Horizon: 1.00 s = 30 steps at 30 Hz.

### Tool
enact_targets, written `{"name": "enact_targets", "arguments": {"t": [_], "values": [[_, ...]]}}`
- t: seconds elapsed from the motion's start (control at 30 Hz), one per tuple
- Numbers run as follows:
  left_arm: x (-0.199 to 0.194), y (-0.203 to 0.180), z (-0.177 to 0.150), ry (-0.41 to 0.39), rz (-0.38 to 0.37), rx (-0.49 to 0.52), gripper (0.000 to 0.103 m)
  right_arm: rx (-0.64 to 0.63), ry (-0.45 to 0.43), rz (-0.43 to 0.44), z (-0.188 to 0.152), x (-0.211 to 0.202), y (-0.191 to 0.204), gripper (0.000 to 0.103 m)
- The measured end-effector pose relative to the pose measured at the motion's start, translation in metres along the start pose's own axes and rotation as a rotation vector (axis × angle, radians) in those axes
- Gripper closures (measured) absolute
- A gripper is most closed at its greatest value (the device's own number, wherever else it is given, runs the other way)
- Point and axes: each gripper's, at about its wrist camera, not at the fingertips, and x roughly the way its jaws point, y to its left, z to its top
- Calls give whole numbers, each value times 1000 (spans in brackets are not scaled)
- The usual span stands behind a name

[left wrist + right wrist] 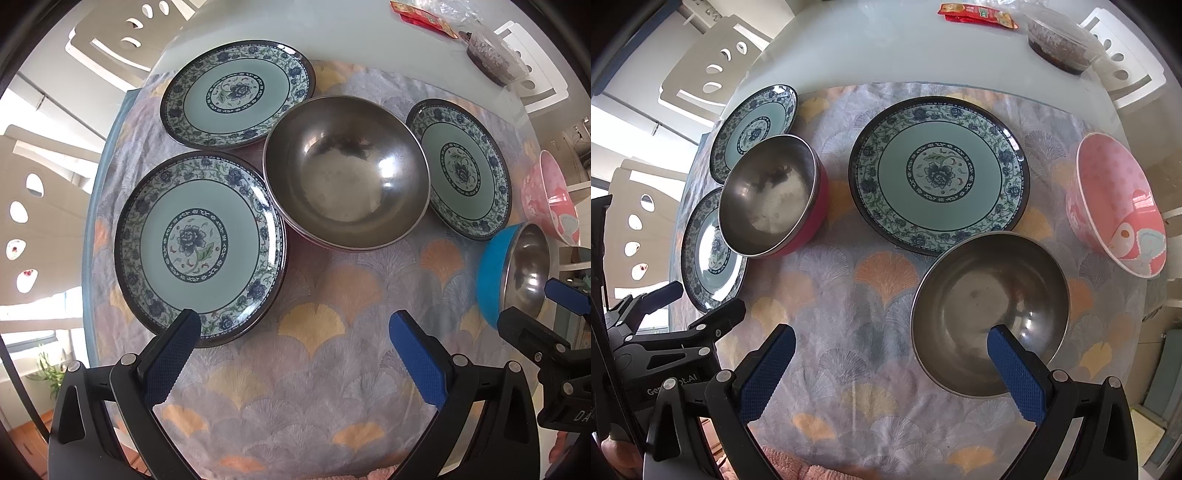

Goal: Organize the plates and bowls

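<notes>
Right wrist: right gripper (892,369) spread wide above blue bowl (990,314).

White lettering "Ge…ot.AI", middle letters hidden, on the left gripper (661,306) body at 8 o'clock in right wrist view; "DA" cut off on the right gripper (565,295) body, left wrist view.

Left-wrist view: above the surface's (332,44) near-left, facing forward and down. Right-wrist view: further right, similarly raised. Both share three floral plates (201,245) (938,173) and the steel bowls (347,173) (772,195).
</notes>
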Motion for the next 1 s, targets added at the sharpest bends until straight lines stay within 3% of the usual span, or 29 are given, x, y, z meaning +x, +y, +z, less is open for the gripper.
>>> {"name": "enact_targets", "arguments": {"t": [0.53, 0.73, 1.0], "values": [[-10, 17, -19, -19, 4, -61, 1, -35, -21, 22, -12, -10, 10, 0], [-10, 35, -47, -10, -3, -124, 1, -82, -20, 49, -22, -7, 22, 0], [6, 83, -99, 54, 59, -222, 1, -173, 24, 112, -36, 20, 61, 0]]}}
